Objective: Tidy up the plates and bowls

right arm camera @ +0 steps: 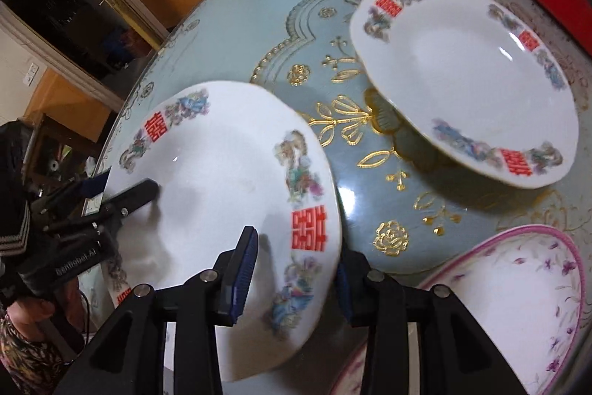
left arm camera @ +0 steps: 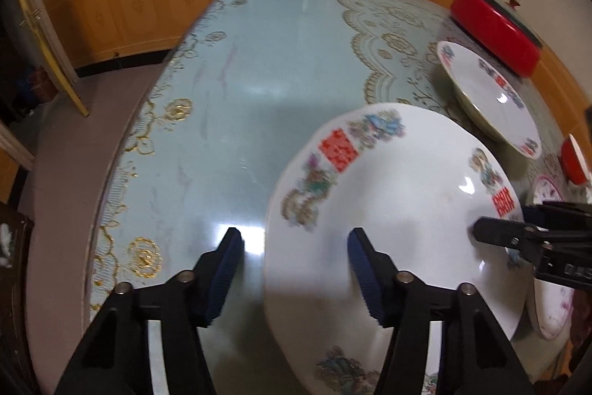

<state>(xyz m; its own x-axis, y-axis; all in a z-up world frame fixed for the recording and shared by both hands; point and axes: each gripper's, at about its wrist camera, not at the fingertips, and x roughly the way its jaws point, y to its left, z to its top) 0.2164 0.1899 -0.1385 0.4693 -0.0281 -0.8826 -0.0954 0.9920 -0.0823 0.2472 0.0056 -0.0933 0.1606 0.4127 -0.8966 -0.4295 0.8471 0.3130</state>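
Both grippers straddle opposite rims of the near plate point(left arm camera: 399, 210), which sits tilted over the glass-topped table point(left arm camera: 240, 80). The left gripper point(left arm camera: 296, 269) and right gripper point(right arm camera: 296, 278) stand spread, not pinching. A second plate point(right arm camera: 470, 76) rests farther right.

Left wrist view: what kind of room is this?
Likely a home dining room: a round glass-topped table over a patterned cloth, wood wall panelling, and white plates with red double-happiness marks.
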